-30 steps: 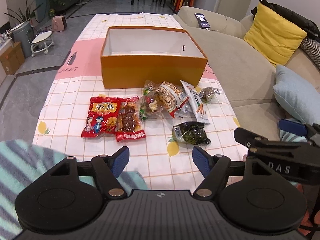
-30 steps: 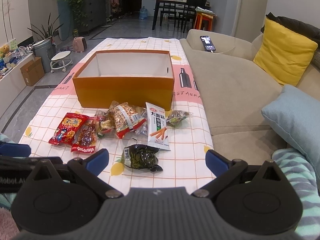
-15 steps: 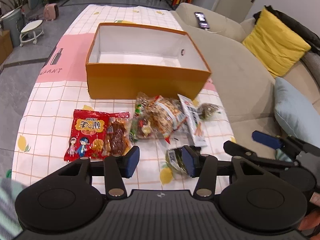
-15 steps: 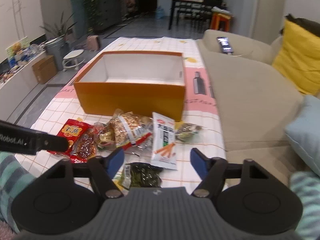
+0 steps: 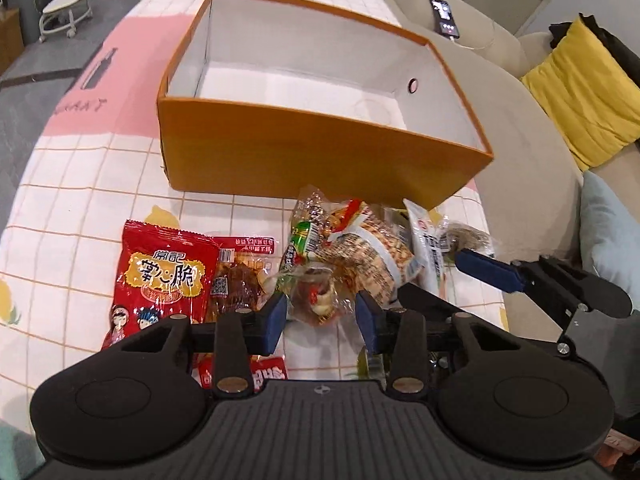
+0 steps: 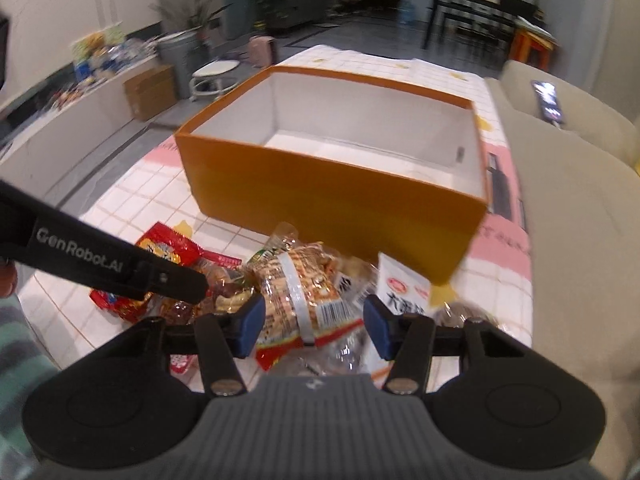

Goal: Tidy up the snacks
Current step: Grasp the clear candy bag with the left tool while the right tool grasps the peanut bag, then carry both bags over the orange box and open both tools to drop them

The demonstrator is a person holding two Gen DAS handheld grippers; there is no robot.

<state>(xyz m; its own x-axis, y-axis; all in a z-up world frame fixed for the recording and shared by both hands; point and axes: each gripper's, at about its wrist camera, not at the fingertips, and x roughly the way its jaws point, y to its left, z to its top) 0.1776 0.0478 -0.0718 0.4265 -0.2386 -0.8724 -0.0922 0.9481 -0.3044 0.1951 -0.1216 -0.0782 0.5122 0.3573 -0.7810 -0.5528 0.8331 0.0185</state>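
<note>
An empty orange box (image 5: 304, 148) with a white inside stands on the checked tablecloth; it also shows in the right wrist view (image 6: 320, 196). Snack packets lie in a heap before it: a red packet (image 5: 160, 276), a clear packet of dark snacks (image 5: 316, 292), a peanut packet (image 6: 300, 292) and a white packet (image 6: 404, 288). My left gripper (image 5: 322, 318) is open, its pads either side of the clear packet. My right gripper (image 6: 314, 326) is open, its pads either side of the peanut packet.
A beige sofa (image 5: 532, 120) with a yellow cushion (image 5: 588, 88) and a phone (image 5: 444, 16) runs along the table's right side. A white stool (image 6: 216, 76) and cardboard box (image 6: 150, 90) stand on the floor at left.
Both grippers have moved forward and down to the snack heap. Their jaws have narrowed, the left around the clear packet, the right around the peanut packet.
</note>
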